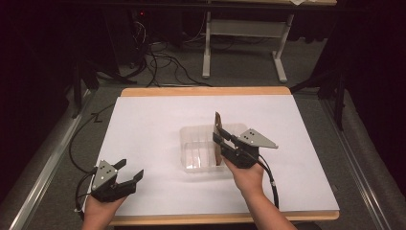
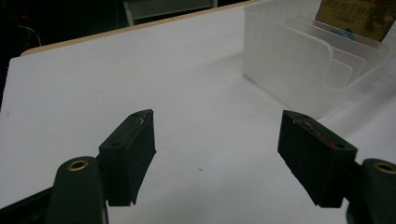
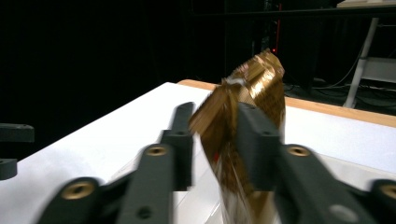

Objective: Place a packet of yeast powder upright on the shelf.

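Gold foil packet [image 3: 243, 121] sits between my right gripper's [image 1: 221, 140] jaws, which look partly apart, so I can't tell whether they grip it; packet stands upright over the clear plastic bin [image 1: 189, 143] mid-table; I judge I'm slotting it in; next: lower it straight between dividers [image 2: 336, 60], then let go; bin otherwise looks empty; left gripper [image 1: 130, 171] wide, idle near table edge.

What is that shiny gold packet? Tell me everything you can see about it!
The gold packet is a flat, crinkly foil pouch, golden brown with a crimped top edge and printed writing too small to read. It stands upright on edge, its lower part inside the clear plastic box among the dividers. The right gripper is closed around its middle, both jaws against its sides.
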`<state>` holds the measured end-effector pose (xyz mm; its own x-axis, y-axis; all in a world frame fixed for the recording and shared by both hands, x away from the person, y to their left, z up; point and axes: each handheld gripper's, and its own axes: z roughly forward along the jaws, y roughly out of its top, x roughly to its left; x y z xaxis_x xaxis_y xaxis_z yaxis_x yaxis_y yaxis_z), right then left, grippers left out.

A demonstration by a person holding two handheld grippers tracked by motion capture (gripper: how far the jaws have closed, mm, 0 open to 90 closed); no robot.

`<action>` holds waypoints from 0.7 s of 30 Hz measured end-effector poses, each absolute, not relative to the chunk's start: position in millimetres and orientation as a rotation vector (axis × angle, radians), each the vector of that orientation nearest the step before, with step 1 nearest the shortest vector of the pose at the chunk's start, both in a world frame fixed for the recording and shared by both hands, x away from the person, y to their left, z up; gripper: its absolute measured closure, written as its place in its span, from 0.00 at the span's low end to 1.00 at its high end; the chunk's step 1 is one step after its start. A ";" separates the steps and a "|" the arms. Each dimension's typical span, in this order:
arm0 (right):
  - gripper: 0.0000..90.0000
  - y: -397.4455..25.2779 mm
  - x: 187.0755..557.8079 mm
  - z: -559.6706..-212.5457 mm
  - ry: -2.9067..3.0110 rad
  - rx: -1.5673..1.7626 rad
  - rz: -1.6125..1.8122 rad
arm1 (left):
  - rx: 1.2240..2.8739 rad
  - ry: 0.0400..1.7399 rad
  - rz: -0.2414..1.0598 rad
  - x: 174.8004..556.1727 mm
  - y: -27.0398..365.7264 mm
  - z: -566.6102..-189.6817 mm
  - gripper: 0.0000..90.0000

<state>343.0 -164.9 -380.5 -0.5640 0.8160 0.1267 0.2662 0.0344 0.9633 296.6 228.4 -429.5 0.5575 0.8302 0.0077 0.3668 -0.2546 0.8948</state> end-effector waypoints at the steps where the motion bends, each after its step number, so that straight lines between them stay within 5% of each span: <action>1: 0.69 -165.0 342.7 -379.7 1.855 1.092 1.558 | 1.847 0.978 0.617 296.8 228.8 -429.4 0.31; 8: 0.30 -167.3 337.1 -375.8 1.848 1.044 1.544 | 1.831 0.984 0.600 297.9 229.0 -429.5 0.31; 12: 0.18 -169.8 335.0 -373.7 1.871 1.016 1.553 | 1.843 0.979 0.601 297.7 228.1 -429.8 0.31; 21: 0.17 -192.1 319.2 -372.8 1.918 1.014 1.559 | 1.836 0.992 0.608 298.2 230.7 -430.2 0.31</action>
